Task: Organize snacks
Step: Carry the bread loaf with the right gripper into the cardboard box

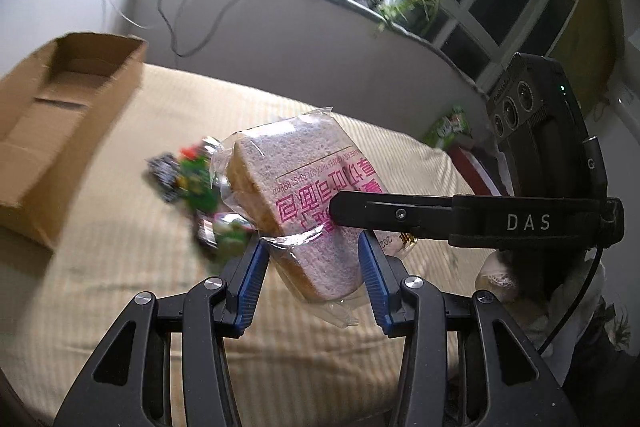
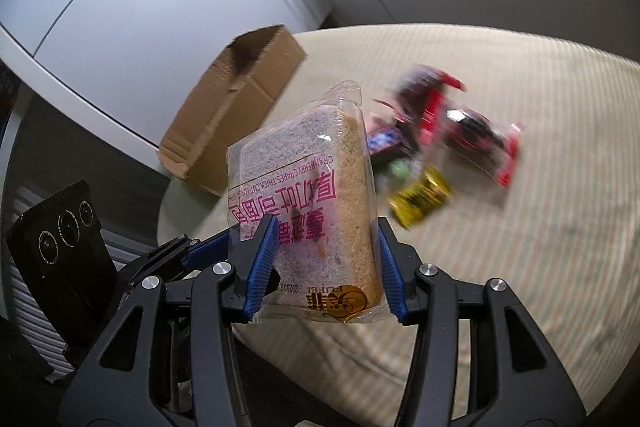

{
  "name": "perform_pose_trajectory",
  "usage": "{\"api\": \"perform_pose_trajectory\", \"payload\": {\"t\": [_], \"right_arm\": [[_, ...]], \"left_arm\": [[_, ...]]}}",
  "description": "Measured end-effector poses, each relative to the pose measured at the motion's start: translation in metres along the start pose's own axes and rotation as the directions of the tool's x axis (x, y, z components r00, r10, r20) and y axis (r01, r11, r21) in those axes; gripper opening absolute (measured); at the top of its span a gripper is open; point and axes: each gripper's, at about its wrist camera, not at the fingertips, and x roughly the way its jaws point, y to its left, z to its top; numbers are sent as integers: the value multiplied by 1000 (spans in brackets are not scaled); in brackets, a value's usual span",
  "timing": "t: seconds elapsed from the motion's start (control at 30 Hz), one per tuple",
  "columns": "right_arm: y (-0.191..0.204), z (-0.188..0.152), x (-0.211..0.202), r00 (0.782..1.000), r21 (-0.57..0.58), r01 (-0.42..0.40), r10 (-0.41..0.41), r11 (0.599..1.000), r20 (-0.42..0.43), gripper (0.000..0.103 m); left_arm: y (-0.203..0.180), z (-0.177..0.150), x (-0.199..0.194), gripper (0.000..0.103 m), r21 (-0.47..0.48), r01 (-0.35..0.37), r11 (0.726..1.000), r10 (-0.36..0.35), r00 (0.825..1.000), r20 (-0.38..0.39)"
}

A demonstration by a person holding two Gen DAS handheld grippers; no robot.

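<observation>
we see the bread pack [image 2: 308,203] lifted above the striped bed [image 2: 520,247], right of the open cardboard box [image 2: 236,107]; right gripper [image 2: 326,259] clamps it by its lower end, left gripper [image 1: 314,261] pads sit either side of it too, looks pinched; other snack packets [image 2: 452,143] lie blurred on the bed right of the box
</observation>
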Motion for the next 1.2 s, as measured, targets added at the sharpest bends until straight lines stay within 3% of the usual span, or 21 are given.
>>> {"api": "perform_pose_trajectory", "payload": {"t": [0.6,0.9,1.2], "right_arm": [[98,78,81,994,-132,-112,109,985,-29,50],[138,104,127,992,-206,-118,106,971,-71,50],[151,117,166,984,-214,-152,127,965,-123,50]], "left_arm": [[99,38,-55,44,-115,-141,983,158,975,155],[145,48,-68,44,-176,-192,965,222,960,173],[179,50,-68,44,-227,-243,943,281,947,156]]}}
